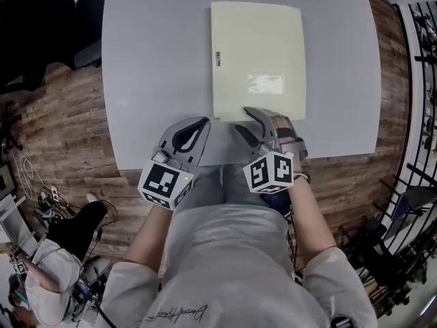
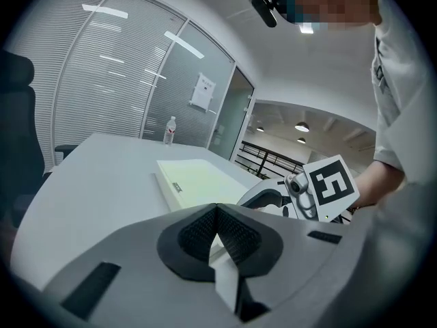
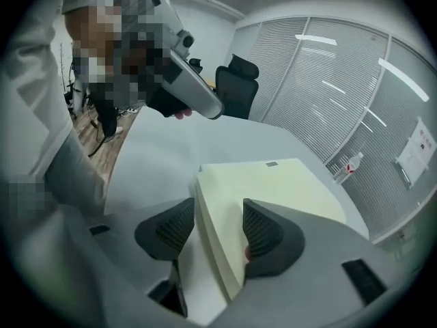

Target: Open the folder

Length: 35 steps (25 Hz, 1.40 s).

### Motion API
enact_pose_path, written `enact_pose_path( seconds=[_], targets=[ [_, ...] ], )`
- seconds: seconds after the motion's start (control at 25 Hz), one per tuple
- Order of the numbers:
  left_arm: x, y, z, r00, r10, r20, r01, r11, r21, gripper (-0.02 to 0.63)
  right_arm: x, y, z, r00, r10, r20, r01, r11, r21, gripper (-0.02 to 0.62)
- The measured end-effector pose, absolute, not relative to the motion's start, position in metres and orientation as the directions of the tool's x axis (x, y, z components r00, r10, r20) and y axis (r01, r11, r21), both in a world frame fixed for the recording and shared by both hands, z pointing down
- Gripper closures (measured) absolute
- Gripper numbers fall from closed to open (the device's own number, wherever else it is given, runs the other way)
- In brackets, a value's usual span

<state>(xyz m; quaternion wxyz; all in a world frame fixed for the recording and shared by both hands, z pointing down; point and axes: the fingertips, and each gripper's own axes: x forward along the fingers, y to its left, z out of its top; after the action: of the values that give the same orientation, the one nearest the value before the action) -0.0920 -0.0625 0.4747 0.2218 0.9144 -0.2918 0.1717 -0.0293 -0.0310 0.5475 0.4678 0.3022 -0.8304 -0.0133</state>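
A pale yellow closed folder (image 1: 258, 60) lies flat on the grey table (image 1: 157, 60), a small dark label on its left edge. My right gripper (image 1: 244, 118) is at the folder's near edge, jaws open. In the right gripper view the folder (image 3: 273, 190) has its near corner between the two pads: one pad is over its cover, the other is beside its edge above the table, and neither presses on it. My left gripper (image 1: 203, 121) hovers just left of the folder's near-left corner, shut and empty. In the left gripper view its tips (image 2: 217, 209) meet in front of the folder (image 2: 198, 180).
The table's front edge (image 1: 171, 166) runs just under both grippers, with wooden floor (image 1: 61, 115) beyond. A water bottle (image 2: 168, 130) stands at the table's far end. A black office chair (image 3: 235, 84) is off to one side, and a metal railing (image 1: 416, 80) is at the right.
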Motion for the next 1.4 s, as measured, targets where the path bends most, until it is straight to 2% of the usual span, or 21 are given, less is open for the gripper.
enact_pose_path(
  seconds=[0.32, 0.44, 0.68, 0.92, 1.4],
  targets=[
    [-0.091, -0.066, 0.483, 0.768, -0.452, 0.454, -0.614, -0.723, 0.317, 0.597, -0.036, -0.043, 0.562, -0.349, -0.581, 0.735, -0.446, 0.793, 0.415, 0.359],
    [-0.091, -0.065, 0.483, 0.767, -0.454, 0.454, -0.615, -0.721, 0.318, 0.597, -0.034, -0.044, 0.559, -0.342, -0.607, 0.717, -0.466, 0.772, 0.432, 0.409],
    [-0.097, -0.065, 0.498, 0.754, -0.45, 0.478, -0.624, -0.718, 0.308, 0.597, -0.039, -0.044, 0.551, -0.412, -0.569, 0.712, -0.544, 0.78, 0.309, 0.449],
    [-0.084, -0.065, 0.527, 0.749, -0.425, 0.509, -0.619, -0.723, 0.307, 0.597, -0.039, -0.044, 0.541, -0.393, -0.617, 0.682, -0.571, 0.745, 0.345, 0.521],
    [-0.066, -0.075, 0.546, 0.733, -0.441, 0.517, -0.618, -0.749, 0.238, 0.597, -0.04, -0.045, 0.539, -0.382, -0.63, 0.676, -0.594, 0.728, 0.342, 0.549]
  ],
)
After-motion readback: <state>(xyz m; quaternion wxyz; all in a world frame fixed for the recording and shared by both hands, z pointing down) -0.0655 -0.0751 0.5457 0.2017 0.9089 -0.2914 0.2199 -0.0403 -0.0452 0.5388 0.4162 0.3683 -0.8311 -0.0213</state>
